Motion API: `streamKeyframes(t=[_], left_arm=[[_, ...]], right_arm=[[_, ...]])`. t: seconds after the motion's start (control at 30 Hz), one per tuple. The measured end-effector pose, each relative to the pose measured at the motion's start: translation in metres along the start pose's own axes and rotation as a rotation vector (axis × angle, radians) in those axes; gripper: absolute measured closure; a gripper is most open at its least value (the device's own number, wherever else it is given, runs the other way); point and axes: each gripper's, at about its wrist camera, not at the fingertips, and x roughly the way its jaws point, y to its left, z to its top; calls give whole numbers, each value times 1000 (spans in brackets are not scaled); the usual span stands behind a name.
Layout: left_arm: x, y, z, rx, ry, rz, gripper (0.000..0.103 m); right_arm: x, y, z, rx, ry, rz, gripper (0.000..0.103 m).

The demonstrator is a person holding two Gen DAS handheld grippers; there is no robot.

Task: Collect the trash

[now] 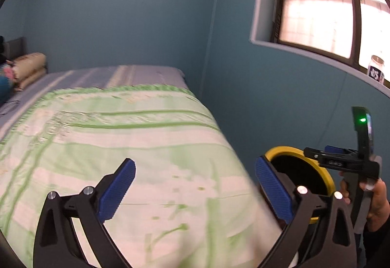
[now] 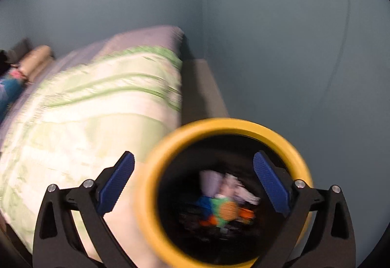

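A black bin with a yellow rim (image 2: 277, 132) stands beside the bed, below my right gripper (image 2: 193, 181). Inside it lies blurred trash (image 2: 224, 202): pale crumpled wrappers with blue, green and orange pieces. The right gripper is open above the bin's mouth with nothing between its blue pads (image 2: 117, 185). In the left wrist view my left gripper (image 1: 195, 188) is open over the bed with nothing in it. The same bin (image 1: 290, 149) shows behind its right finger. The right gripper (image 1: 316, 154), held in a hand (image 1: 377, 202), hovers over that bin at the right.
A bed with a green and white cover (image 1: 117, 151) fills the left and centre. Pillows (image 1: 29, 68) lie at its far end. Blue walls close the corner. A window (image 1: 319, 2) has a sill with a jar (image 1: 377, 68) on it. A narrow floor strip (image 2: 202, 90) runs between bed and wall.
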Motion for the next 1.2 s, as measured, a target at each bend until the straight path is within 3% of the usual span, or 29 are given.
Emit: streamKeyframes(t=[0.13,0.3,0.47,0.8,1.2], left_arm=[[-40,26,-1,-33,-68,74,8],[-85,47,-6,-84,-157,142,8],[-123,49,-14,-109,-228,188,8],[-156,43,-30,-128,-283,237,8],[-145,38,-36,-125,-232,220,8]], right_arm=[[-39,48,3,-35,-123,67,8],[-83,93,3,-28,-248,69,8],[-119,125,-20,-36,-369,73,8],[-136,128,-47,-17,-439,32,8],[-132,127,-65,-44,-463,25,8]])
